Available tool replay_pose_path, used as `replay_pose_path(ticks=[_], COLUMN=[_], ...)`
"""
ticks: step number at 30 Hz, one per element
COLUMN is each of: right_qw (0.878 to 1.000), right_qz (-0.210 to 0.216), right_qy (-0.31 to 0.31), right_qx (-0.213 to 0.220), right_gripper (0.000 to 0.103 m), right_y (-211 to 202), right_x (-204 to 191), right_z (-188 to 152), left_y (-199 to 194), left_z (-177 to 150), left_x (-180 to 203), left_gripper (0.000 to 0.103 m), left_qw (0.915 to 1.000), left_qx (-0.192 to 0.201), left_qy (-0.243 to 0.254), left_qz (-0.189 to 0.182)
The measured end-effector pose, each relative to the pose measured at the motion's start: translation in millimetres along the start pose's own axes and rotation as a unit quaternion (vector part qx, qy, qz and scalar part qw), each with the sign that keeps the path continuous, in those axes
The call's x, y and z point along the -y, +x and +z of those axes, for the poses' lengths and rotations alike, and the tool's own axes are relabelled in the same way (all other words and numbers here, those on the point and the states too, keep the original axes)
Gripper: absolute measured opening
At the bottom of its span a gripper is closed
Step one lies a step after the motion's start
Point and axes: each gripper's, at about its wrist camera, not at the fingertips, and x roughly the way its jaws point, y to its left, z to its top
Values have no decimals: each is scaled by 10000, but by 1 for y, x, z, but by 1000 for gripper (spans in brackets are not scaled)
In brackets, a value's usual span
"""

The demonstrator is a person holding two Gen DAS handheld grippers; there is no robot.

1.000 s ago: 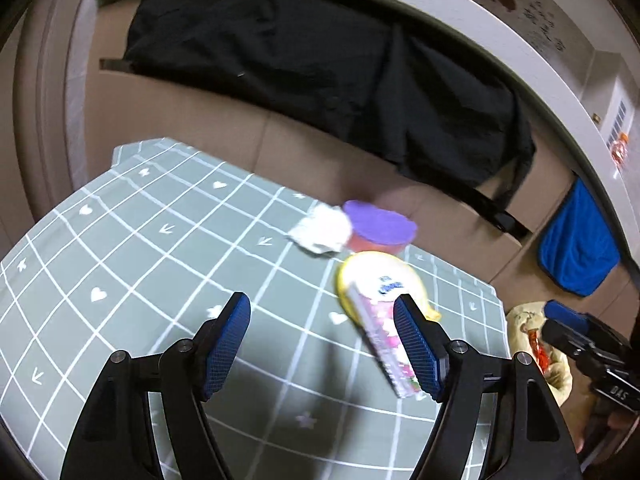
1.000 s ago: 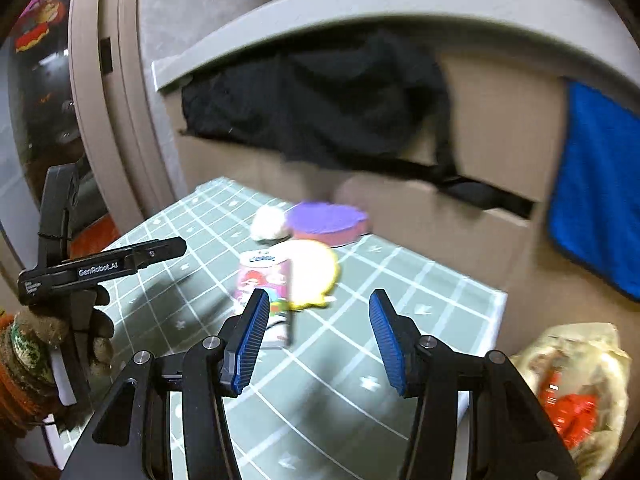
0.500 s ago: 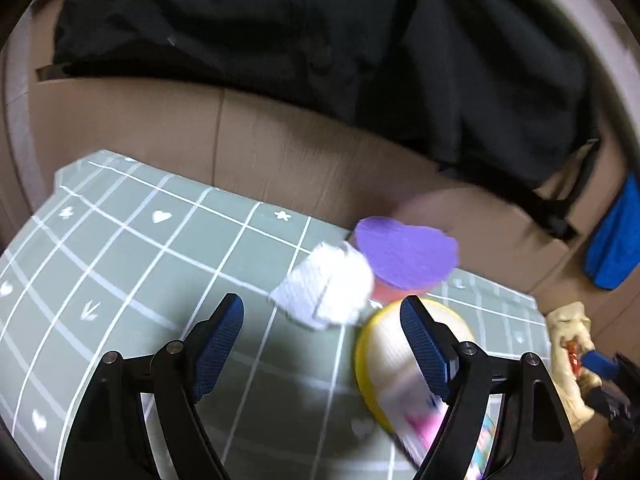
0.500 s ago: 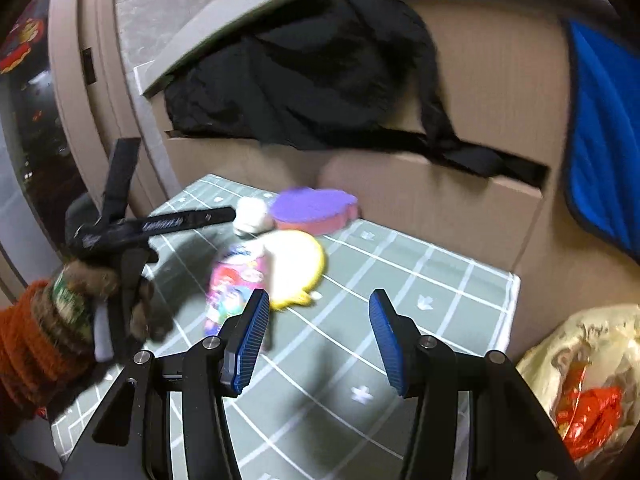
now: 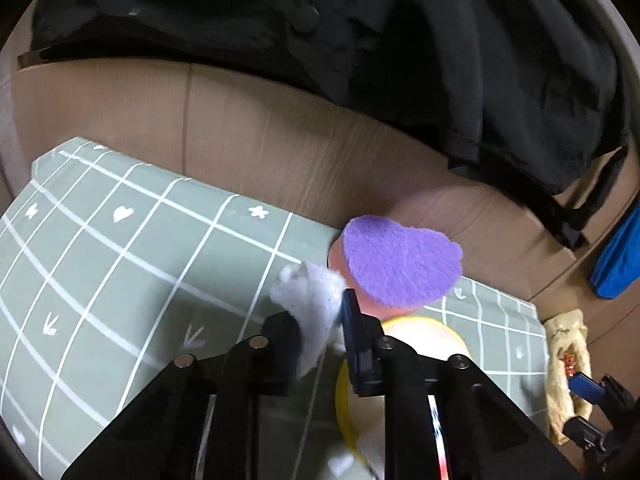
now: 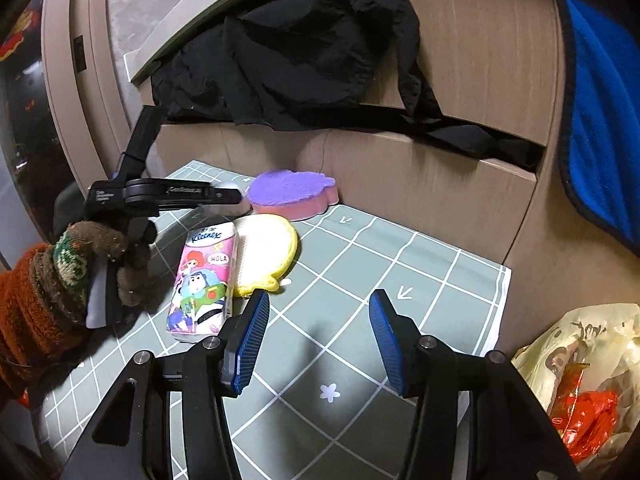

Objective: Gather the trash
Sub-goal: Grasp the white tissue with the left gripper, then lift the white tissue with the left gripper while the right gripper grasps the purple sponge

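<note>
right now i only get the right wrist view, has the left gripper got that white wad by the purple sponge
Observer: Yes. The left gripper has just been closing, and its pads now pinch the white wad.
Operator: all of it inside the jaws
Observer: No, part of it sticks out past the fingertips, beside the purple sponge.
Operator: pinching anything else
Observer: Nothing else sits between the pads; the yellow pad lies outside the jaws.
</note>
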Motion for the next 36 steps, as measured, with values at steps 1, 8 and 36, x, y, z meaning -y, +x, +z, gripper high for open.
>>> replay_pose_path(ticks=[1,8,36], right_qw=[10000,9988,9943], right_qz=[22,443,421], right_qy=[-11,-24,-353], right_qx=[-4,-190,-909], right_gripper=[49,49,56], right_y=[-1,7,171], right_x=[-2,-21,-53], right_z=[1,17,106], left_y=[-8,-76,-134], left_z=[-4,-46,-81], left_x=[-1,-23,-90], left_gripper=[18,17,17], left_qw=[10000,9996,9911], left_qx=[16,160,943], left_qy=[2,199,-860], left_qz=[-32,146,-389])
